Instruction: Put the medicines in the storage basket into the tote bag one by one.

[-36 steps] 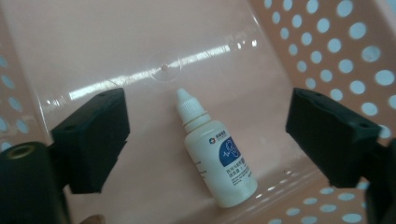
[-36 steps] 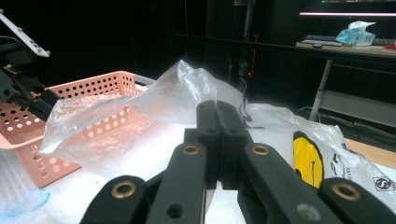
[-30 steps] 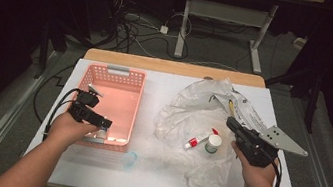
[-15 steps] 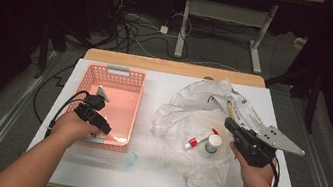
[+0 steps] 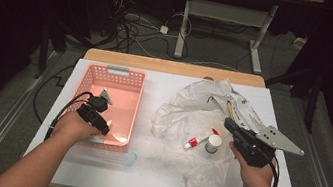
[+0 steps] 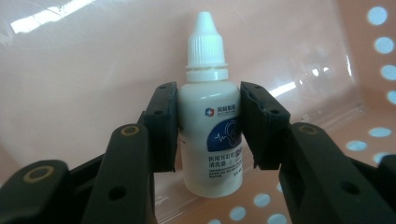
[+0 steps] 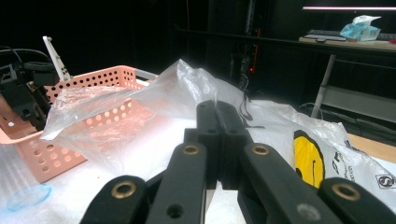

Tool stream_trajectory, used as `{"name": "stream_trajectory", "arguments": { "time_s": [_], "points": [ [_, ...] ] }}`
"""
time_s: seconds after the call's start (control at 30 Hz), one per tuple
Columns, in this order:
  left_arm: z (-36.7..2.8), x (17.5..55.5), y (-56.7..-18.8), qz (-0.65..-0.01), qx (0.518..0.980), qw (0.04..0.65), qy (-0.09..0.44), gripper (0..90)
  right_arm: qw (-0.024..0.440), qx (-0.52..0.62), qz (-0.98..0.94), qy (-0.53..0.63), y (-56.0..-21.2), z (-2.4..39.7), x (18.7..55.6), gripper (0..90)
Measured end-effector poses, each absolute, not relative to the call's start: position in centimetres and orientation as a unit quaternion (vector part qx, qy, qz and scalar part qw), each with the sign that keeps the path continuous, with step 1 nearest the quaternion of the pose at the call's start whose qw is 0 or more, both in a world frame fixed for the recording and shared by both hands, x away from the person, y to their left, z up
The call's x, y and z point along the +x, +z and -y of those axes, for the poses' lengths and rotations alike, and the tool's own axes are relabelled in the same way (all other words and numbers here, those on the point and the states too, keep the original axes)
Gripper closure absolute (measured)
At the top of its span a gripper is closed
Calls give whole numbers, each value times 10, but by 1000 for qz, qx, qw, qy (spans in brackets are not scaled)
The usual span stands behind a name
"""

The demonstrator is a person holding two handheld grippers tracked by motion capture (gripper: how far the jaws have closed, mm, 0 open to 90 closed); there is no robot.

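Left tongs are being held inside the pink basket, near its front end. A white dropper bottle is being gripped upright between the pads; the jaws have just been closing and both pads are now being pressed against the bottle's sides. Blue label and ribbed white cap are being shown facing the left gripper view, with the basket's perforated wall behind. In the high view the left tongs are being carried over the basket by the left hand.

Right tongs are being kept fully closed, pads together, nothing between them. They are being pointed across the bench toward the clear plastic bag. In the high view the right tongs are being rested on the crumpled bag, just beside a small white-capped jar and a red-and-white tube, both lying on the bag. A yellow smiley print is being shown on the bag at right.
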State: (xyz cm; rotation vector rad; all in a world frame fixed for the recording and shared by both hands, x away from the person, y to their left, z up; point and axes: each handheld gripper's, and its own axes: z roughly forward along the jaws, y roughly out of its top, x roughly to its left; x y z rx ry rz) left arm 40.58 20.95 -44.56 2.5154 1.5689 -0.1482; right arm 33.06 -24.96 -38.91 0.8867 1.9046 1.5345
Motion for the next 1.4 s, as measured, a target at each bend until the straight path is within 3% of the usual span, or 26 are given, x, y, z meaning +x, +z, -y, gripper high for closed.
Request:
{"name": "stream_trajectory", "arguments": {
  "time_s": [0.67, 1.4],
  "points": [
    [-209, 382, -430, -478, 858, 183, 40, 581, 269, 327, -706, 568, -389, 249, 331, 900],
    [-217, 334, -422, -445, 803, 366, 152, 582, 269, 327, -707, 566, -390, 247, 329, 900]
  ]
}}
